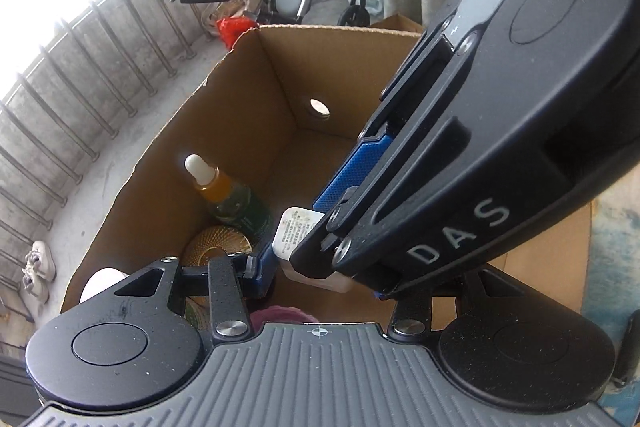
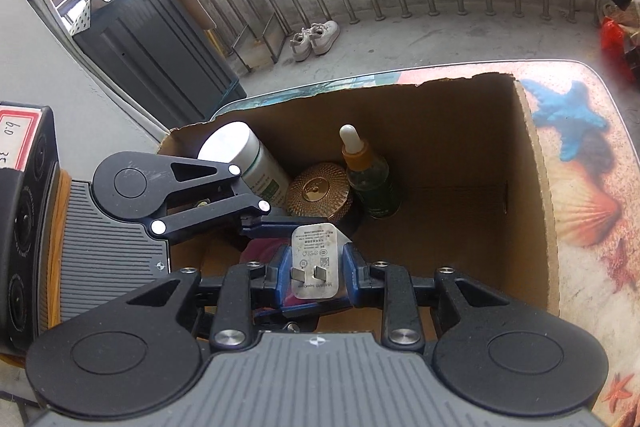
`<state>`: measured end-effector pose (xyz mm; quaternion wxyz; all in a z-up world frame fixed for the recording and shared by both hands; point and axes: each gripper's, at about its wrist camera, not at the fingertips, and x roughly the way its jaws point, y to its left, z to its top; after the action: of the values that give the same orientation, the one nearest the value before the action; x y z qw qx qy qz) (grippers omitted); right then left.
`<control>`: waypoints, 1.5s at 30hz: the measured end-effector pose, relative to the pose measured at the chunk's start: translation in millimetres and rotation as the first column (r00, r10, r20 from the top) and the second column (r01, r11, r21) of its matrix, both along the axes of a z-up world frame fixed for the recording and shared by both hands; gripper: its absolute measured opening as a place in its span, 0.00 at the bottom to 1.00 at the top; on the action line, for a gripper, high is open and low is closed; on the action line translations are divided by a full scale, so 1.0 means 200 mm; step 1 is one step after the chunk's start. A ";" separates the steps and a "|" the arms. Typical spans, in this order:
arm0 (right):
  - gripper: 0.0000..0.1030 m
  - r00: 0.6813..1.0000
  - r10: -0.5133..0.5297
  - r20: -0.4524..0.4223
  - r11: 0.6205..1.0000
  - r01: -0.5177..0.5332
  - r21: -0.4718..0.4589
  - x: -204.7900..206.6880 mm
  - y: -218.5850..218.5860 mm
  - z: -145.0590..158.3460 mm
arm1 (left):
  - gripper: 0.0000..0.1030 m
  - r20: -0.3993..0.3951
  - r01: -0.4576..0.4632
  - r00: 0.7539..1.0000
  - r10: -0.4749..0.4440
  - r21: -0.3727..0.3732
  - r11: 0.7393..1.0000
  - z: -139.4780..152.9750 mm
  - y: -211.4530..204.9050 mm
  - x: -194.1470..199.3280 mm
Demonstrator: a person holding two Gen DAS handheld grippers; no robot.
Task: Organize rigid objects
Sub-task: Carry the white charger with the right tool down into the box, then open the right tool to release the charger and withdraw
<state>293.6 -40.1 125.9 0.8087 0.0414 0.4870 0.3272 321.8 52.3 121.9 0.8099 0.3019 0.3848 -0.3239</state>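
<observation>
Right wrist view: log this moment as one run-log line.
right gripper: shut on charger plug | position: over cardboard box | box holds: dropper bottle, gold lid, white bottle | left gripper: state unclear

white raised letters reading "das" are showing on the black plastic body of the right gripper (image 1: 344,227), at the right of the left wrist view. a red-bordered white paper label (image 2: 16,139) on a black box at the far left of the right wrist view is carrying handwritten "6.0" and a partly cut "3". the white square plug-in charger (image 2: 315,261) is bearing small grey print and marks, too fine to read.
</observation>
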 end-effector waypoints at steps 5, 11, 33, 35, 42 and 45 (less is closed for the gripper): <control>0.28 1.000 0.009 -0.024 0.998 -0.010 -0.061 0.05 0.09 -0.06 | 0.43 -0.018 -0.006 1.000 0.007 0.018 1.000 -0.05 0.02 0.03; 0.29 0.997 0.000 -0.082 0.998 -0.005 -0.063 0.10 0.13 -0.10 | 0.44 -0.048 -0.020 0.999 0.022 0.034 0.999 -0.05 0.05 0.04; 0.31 0.992 -0.052 -0.119 0.999 0.052 -0.002 0.05 0.14 -0.05 | 0.53 0.013 -0.082 0.997 0.081 0.104 0.991 0.08 0.14 -0.11; 0.31 0.994 -0.049 -0.093 0.999 0.048 -0.012 0.03 0.13 -0.01 | 0.59 0.025 -0.083 0.996 0.081 0.109 0.991 0.11 0.17 -0.14; 0.31 0.998 -0.064 -0.009 0.998 0.064 -0.009 -0.08 0.08 0.11 | 0.61 0.087 -0.142 0.987 0.135 0.084 0.986 0.28 0.27 -0.30; 0.31 0.997 -0.074 0.018 0.997 0.073 0.018 -0.16 0.01 0.18 | 0.61 0.123 -0.190 0.976 0.180 0.080 0.978 0.36 0.31 -0.40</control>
<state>262.3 -37.8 161.5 0.8242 0.0633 0.4750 0.3018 241.1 114.7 193.3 0.8426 0.3197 0.3785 -0.2112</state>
